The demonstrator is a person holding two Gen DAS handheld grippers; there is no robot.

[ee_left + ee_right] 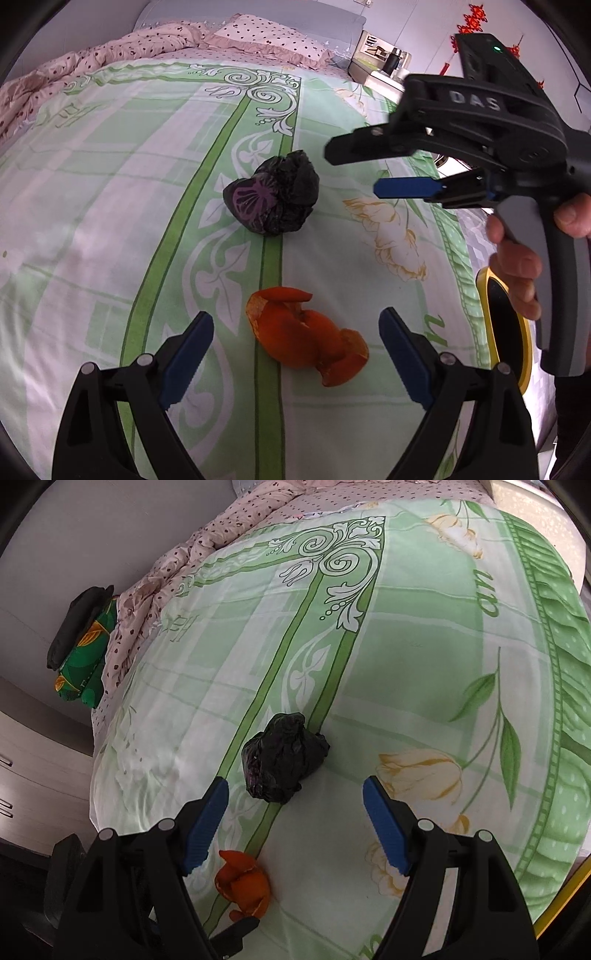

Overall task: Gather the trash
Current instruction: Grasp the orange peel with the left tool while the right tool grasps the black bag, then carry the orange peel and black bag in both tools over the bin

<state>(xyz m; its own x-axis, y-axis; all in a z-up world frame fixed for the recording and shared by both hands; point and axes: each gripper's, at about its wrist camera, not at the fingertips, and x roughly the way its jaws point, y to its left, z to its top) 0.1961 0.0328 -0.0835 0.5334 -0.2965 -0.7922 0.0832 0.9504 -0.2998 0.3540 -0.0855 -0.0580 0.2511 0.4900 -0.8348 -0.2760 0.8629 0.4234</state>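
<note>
An orange peel [308,338] lies on the green patterned bedsheet [110,184], between the open jaws of my left gripper [295,325], which hovers just short of it. A crumpled black plastic bag [273,194] lies farther up the bed. My right gripper [354,170] is seen from the side, open and empty, to the right of the bag. In the right wrist view my right gripper [295,794] is open, with the black bag [282,757] just ahead between the fingertips and the peel [243,884] lower down.
A yellow-rimmed black bin [506,325] stands off the bed's right edge. A pink dotted quilt [110,51] and pillow [266,37] lie at the head. A nightstand [380,59] stands beyond. A green leaf-print bundle [86,657] sits at the bed's far left edge.
</note>
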